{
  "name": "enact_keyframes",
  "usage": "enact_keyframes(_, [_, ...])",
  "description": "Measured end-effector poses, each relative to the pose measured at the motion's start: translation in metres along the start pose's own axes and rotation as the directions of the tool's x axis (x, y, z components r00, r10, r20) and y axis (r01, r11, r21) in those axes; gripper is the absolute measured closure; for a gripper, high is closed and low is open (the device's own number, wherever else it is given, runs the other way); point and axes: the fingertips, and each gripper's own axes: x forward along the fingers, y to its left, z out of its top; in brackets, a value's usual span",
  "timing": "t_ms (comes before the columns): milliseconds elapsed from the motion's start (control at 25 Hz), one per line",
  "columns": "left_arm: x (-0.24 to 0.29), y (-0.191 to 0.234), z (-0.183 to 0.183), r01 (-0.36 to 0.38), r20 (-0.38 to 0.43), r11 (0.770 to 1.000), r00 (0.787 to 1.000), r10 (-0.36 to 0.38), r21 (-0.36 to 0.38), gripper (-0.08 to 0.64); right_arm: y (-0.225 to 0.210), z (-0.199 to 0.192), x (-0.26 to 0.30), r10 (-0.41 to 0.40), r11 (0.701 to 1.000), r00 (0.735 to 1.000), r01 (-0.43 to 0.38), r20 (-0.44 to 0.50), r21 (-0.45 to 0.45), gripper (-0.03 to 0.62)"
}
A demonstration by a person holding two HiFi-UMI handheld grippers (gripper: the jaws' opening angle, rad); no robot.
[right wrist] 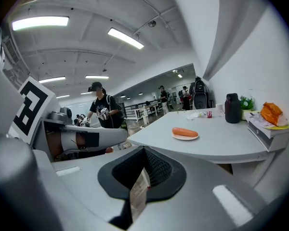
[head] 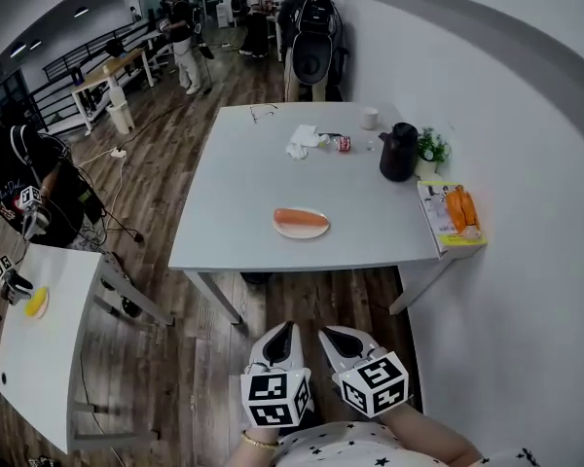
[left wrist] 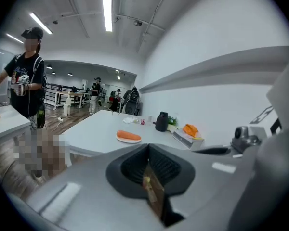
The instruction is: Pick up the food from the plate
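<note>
The place reads as a large open-plan office or test lab. Long strip lights run across a bare white ceiling, and a wood-plank floor stretches far back beside a black railing. Plain work tables stand well apart: a grey table against the curved white wall, a white table at the left. Cables trail over the floor. Several people stand at the far end, and a person in black stands by the white table (apparently holding marker-cube tools, though small in view).
</note>
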Motion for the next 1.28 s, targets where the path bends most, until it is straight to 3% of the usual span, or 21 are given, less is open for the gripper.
enact_keyframes(480, [0.134, 0.063, 0.054, 0.023, -0.031, 1.0, 0.999, -0.022, 0.016, 0.552, -0.088, 0.06, 0.127, -0.022, 0.999, 0.999, 0.021, -0.029, -0.044, 0.592])
enact_keyframes(760, [0.203, 0.088, 0.064, -0.019, -0.042, 1.0, 0.999, 0.018, -0.019, 0.552, -0.137, 0.078, 0.181, 0.008, 0.998, 0.998, -0.012, -0.056, -0.067, 0.592])
enact_keyframes(960, [0.251, 0.103, 0.07, -0.049, -0.049, 0.998, 0.998, 0.047, -0.04, 0.552, -0.177, 0.086, 0.224, 0.016, 0.991, 0.996, -0.027, -0.085, -0.135, 0.592])
enact_keyframes(1040, [0.267, 0.109, 0.07, -0.063, -0.056, 0.997, 0.997, 0.06, -0.05, 0.552, -0.189, 0.078, 0.245, 0.06, 0.981, 0.981, -0.092, -0.183, -0.172, 0.592])
enact_keyframes(1120, [0.282, 0.115, 0.068, -0.076, -0.066, 0.995, 0.995, 0.072, -0.058, 0.552, -0.195, 0.065, 0.267, 0.13, 0.957, 0.943, -0.2, -0.305, -0.21, 0.569])
enact_keyframes(1160, [0.29, 0.117, 0.065, -0.077, -0.075, 0.995, 0.994, 0.073, -0.06, 0.552, -0.198, 0.059, 0.277, 0.154, 0.939, 0.92, -0.25, -0.359, -0.236, 0.466])
enact_keyframes(1280, [0.308, 0.121, 0.055, -0.075, -0.112, 0.995, 0.991, 0.068, -0.06, 0.552, -0.213, 0.045, 0.307, 0.137, 0.871, 0.869, -0.334, -0.475, -0.36, 0.39])
